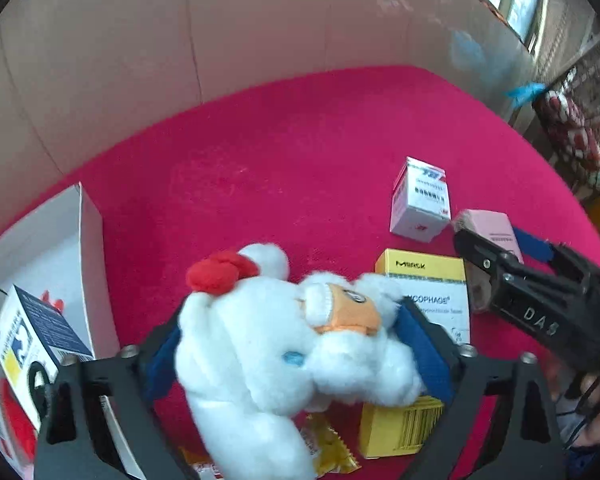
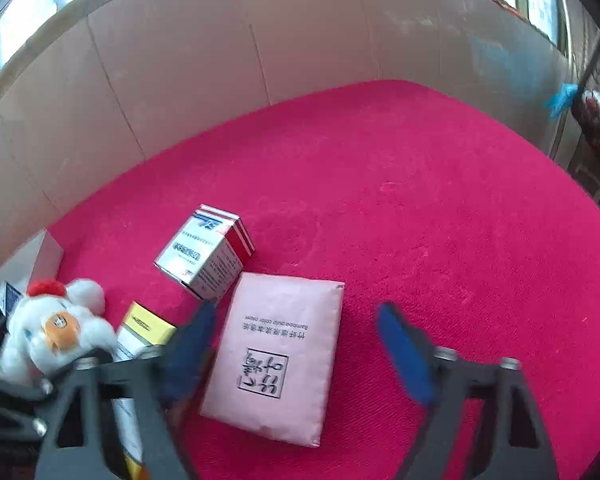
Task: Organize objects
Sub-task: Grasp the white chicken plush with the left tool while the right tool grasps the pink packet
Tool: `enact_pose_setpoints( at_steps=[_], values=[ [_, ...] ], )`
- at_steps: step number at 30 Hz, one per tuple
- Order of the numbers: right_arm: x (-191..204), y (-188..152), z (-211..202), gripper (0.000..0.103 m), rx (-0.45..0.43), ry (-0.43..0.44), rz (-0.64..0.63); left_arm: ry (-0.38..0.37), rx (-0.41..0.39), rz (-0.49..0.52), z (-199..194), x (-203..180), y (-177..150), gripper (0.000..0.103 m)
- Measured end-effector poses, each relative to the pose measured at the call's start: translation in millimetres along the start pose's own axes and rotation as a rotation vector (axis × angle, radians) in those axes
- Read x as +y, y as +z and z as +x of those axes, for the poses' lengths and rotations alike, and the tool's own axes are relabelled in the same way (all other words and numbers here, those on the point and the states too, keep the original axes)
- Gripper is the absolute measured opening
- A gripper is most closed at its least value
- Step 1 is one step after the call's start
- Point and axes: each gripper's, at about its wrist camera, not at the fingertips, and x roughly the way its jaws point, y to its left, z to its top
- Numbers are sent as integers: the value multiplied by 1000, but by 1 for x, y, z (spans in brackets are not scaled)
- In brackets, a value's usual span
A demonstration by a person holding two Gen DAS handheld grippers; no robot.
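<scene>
A white plush toy [image 1: 260, 344] with a red bow and an orange face lies tilted between the blue pads of my left gripper [image 1: 292, 322]. Both pads press into its fur, so the gripper is shut on it. The same toy [image 2: 56, 324] shows at the left of the right wrist view. A flat pink tissue packet [image 2: 276, 356] lies on the red cloth [image 2: 440, 220]. My right gripper [image 2: 298, 312] straddles the packet. Its left pad is at the packet's edge, its right pad stands clear of it, and it is open. The left wrist view shows that gripper [image 1: 490, 236] over the packet [image 1: 488, 220].
A yellow Merck box [image 1: 424, 280] lies under the toy, and a white and red medicine box [image 2: 204, 256] stands behind the packet. A yellow sachet [image 1: 328, 448] lies near the front. A white open carton [image 1: 88, 240] on the left holds a blue and white box [image 1: 28, 336]. A cardboard wall [image 2: 260, 60] rings the cloth.
</scene>
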Motion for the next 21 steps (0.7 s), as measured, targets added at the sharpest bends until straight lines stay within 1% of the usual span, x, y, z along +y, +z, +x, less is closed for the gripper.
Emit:
enact_pose_setpoints(
  at_steps=[1,3,7,12,15,17,18,20,21],
  values=[
    [-1,-1,0,60,1,6,-2,-9,-6,-19,-3,2,1,79],
    [-7,-3,-3,58,-5,21,5,-9,-22,-27,-9,3,1,70],
    [-13,-7,-12,56,-25,51,27,-3,-63,-34,-18,6,-4,67],
    [-20,-7,-37,55,-88,79,52,-3,-115,-69,-27,9,-5,66],
    [-23,-4,-65,55,-146,127,67,-18,-181,-77,-59,7,-13,66],
    [-22,-3,-94,55,-220,143,57,-23,-258,-67,-88,-2,-19,66],
    [-20,-4,-107,55,-257,146,46,-21,-278,-66,-94,-6,-20,66],
    [-17,-9,-116,55,-273,150,35,14,-320,-72,-111,-12,-30,66],
    [-15,-13,-117,55,-263,149,32,26,-331,-74,-115,-14,-33,66]
  ],
)
